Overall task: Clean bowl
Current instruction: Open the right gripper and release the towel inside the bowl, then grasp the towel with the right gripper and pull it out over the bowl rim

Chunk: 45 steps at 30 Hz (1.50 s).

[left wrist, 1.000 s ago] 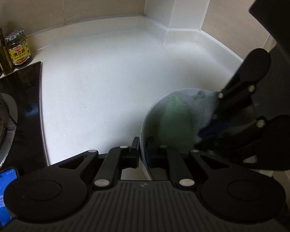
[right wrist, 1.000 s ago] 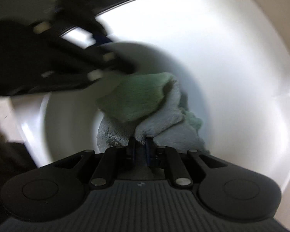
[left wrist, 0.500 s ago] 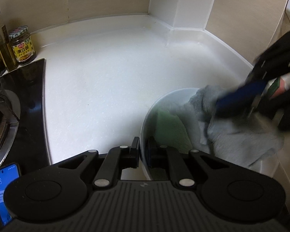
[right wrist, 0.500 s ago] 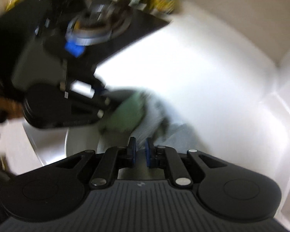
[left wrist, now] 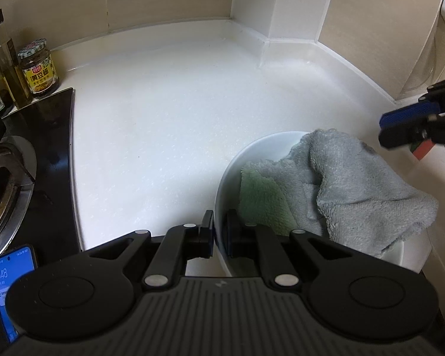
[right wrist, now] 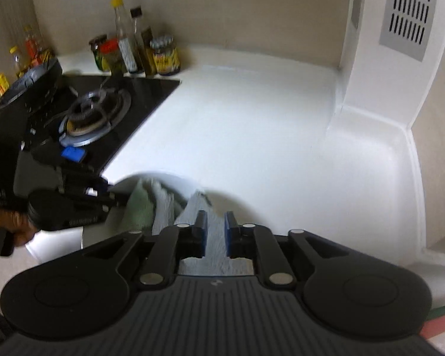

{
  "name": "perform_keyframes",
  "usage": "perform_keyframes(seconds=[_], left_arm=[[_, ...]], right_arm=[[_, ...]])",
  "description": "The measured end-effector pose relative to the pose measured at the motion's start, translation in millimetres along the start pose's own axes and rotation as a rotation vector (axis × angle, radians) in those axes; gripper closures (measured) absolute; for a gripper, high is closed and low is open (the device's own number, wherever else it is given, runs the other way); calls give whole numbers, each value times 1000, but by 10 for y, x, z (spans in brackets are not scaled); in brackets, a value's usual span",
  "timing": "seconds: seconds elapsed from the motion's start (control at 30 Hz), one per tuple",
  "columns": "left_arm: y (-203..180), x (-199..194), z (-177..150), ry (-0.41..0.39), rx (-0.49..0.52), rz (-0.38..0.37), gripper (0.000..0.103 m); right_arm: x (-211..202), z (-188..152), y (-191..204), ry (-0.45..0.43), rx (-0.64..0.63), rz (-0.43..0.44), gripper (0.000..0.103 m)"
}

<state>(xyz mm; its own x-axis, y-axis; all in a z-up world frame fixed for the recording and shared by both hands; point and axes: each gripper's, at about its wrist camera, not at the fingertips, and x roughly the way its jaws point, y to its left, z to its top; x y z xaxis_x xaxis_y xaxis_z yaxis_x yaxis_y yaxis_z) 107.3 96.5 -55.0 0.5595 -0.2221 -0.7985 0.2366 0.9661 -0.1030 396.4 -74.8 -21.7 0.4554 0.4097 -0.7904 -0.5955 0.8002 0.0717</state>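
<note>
A white bowl [left wrist: 252,154] stands on the white counter at the lower right. My left gripper [left wrist: 219,231] is shut on its near rim. A grey and green cloth [left wrist: 356,190] lies in the bowl and hangs over its right rim. My right gripper [left wrist: 400,124] is at the far right, above and clear of the cloth. In the right wrist view the right gripper [right wrist: 215,231] is open with the cloth [right wrist: 163,204] lying loose below it, and the bowl [right wrist: 187,184] shows behind.
A black gas hob [left wrist: 29,148] lies left of the counter, with a phone [left wrist: 9,279] at its front. Sauce jars and bottles [left wrist: 38,71] stand at the back left. A white wall column [left wrist: 279,14] rises at the back corner.
My right gripper has let go of the cloth, opened, and pulled up and to the right out of the bowl. The cloth now lies draped over the bowl's right rim. The left gripper has stayed put.
</note>
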Motion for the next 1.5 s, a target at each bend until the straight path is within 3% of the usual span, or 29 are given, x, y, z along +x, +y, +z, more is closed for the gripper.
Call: perform_keyframes(seconds=[0.2, 0.33, 0.4, 0.5, 0.57, 0.7, 0.83, 0.9, 0.97, 1.07, 1.27, 1.37, 1.43, 1.5], left_arm=[[-16, -4, 5, 6, -1, 10, 97], [-39, -1, 14, 12, 7, 21, 97], [-47, -3, 12, 13, 6, 24, 97], [-62, -2, 15, 17, 7, 31, 97], [-71, -1, 18, 20, 8, 35, 97], [-87, 0, 16, 20, 6, 41, 96], [-112, 0, 14, 22, 8, 48, 96], [-116, 1, 15, 22, 5, 49, 96], [-122, -1, 11, 23, 2, 50, 96], [-131, -3, 7, 24, 1, 54, 96], [-132, -6, 13, 26, -3, 61, 96], [-133, -7, 15, 26, -7, 66, 96], [-140, -6, 15, 27, -8, 71, 96], [-145, -4, 19, 28, -8, 74, 95]], right_arm=[[105, 4, -236, 12, 82, 42, 81], [62, -177, -170, 21, 6, 164, 81], [60, -276, -71, 46, -84, 179, 81], [94, -449, 89, 58, -201, 119, 80], [100, -487, 102, 48, -216, 98, 98], [-276, -619, 6, -63, -113, 71, 98], [-616, -681, -209, -165, -49, -69, 98], [-602, -730, -304, -168, -20, -91, 98], [-530, -803, -367, -130, 12, -119, 98], [-277, -957, -272, -44, -48, -227, 98], [258, -1071, -255, 150, -45, -300, 97], [394, -1107, -263, 256, -89, -332, 89], [388, -1111, -266, 271, -79, -274, 86], [306, -1077, -272, 223, -38, -186, 85]])
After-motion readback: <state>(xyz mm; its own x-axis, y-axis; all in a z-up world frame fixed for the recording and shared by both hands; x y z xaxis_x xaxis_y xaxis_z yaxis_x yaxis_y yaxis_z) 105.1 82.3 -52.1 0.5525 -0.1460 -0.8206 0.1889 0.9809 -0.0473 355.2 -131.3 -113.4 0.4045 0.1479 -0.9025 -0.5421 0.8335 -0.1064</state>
